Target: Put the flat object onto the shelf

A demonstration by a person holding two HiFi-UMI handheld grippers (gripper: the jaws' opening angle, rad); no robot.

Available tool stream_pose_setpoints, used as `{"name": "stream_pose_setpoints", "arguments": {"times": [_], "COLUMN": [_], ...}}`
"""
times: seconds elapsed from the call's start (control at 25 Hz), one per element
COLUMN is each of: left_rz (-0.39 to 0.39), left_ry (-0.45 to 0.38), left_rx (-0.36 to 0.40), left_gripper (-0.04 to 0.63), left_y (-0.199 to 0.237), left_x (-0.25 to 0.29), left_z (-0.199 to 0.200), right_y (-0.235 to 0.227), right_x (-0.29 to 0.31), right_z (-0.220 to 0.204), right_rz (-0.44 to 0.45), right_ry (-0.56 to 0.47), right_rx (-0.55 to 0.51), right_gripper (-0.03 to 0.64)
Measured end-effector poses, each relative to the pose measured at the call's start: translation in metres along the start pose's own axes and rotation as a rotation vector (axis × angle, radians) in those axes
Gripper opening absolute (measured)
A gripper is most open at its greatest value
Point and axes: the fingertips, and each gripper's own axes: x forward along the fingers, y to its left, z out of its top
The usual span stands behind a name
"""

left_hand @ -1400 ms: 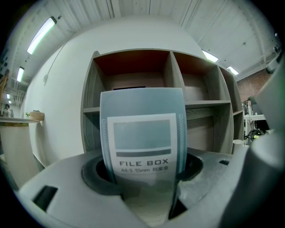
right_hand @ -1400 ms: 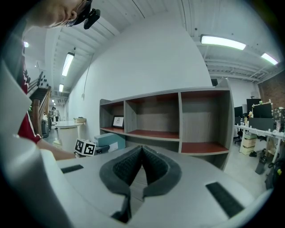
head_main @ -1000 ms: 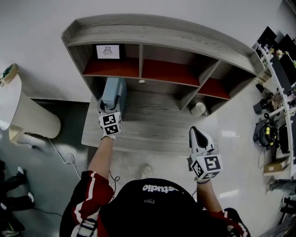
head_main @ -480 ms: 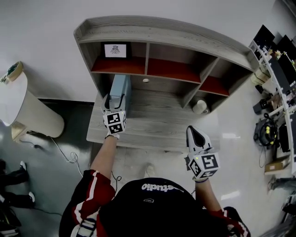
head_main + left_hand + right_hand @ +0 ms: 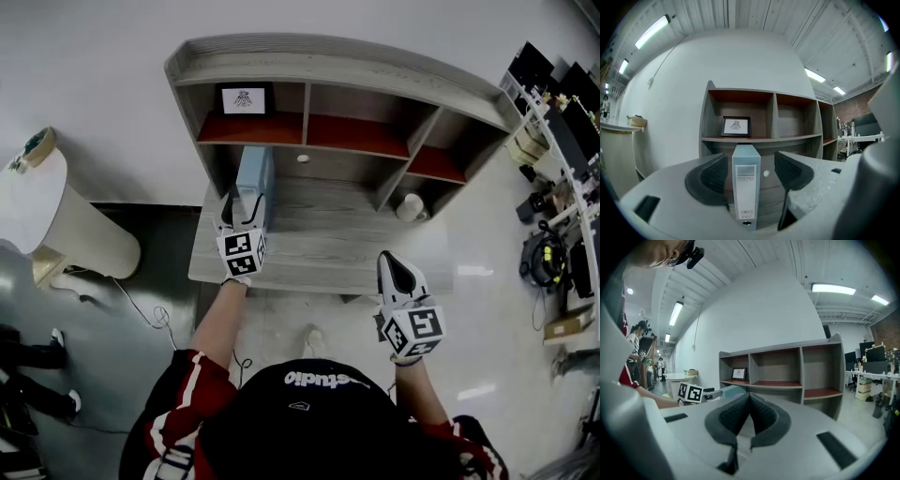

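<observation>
Left gripper (image 5: 245,208) jaws are spread wide round the upright file box (image 5: 255,173), small gaps left either side; right gripper (image 5: 396,265) is pinched shut, nothing held.

We saw a shelf (image 5: 347,66) of grey, matt wood grain, its inner boards (image 5: 356,136) a smoother reddish brown. The file box (image 5: 746,201) looked like smooth pale-blue card with a paper label (image 5: 746,180). The left gripper (image 5: 750,161) wore matt grey plastic, its pads (image 5: 710,180) black and dimpled. The floor (image 5: 487,281) shone glossy.
</observation>
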Motion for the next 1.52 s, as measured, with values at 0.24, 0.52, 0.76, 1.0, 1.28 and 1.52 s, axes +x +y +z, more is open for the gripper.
{"name": "stream_pose_setpoints", "arguments": {"times": [0.24,0.52,0.76,1.0,1.28,1.52], "left_rz": [-0.049,-0.093,-0.138,-0.186,-0.204,-0.184], "left_ry": [0.006,-0.008,-0.056,-0.053,-0.083,-0.117], "left_rx": [-0.028,-0.053,-0.064,-0.076,-0.038,-0.043], "left_gripper": [0.301,0.299,0.299,0.299,0.299,0.298], "left_y": [-0.004,-0.005,-0.007,-0.018,-0.029,-0.046], "left_x": [-0.044,-0.110,-0.171,-0.214,-0.258,-0.293], "left_z": [0.012,0.022,0.049,0.065,0.096,0.128], "right_y": [0.030,0.070,0.100,0.107,0.098,0.076], "right_x": [-0.008,-0.030,-0.061,-0.087,-0.109,-0.134], "right_z": [0.003,0.006,0.012,0.009,0.016,0.038], "right_rz": [0.007,0.007,-0.014,-0.050,-0.069,-0.067], "right_ry": [-0.015,-0.023,-0.031,-0.017,-0.038,-0.077], "right_rx": [0.004,-0.019,-0.050,-0.062,-0.070,-0.087], "right_gripper": [0.003,0.003,0.003,0.003,0.003,0.003]}}
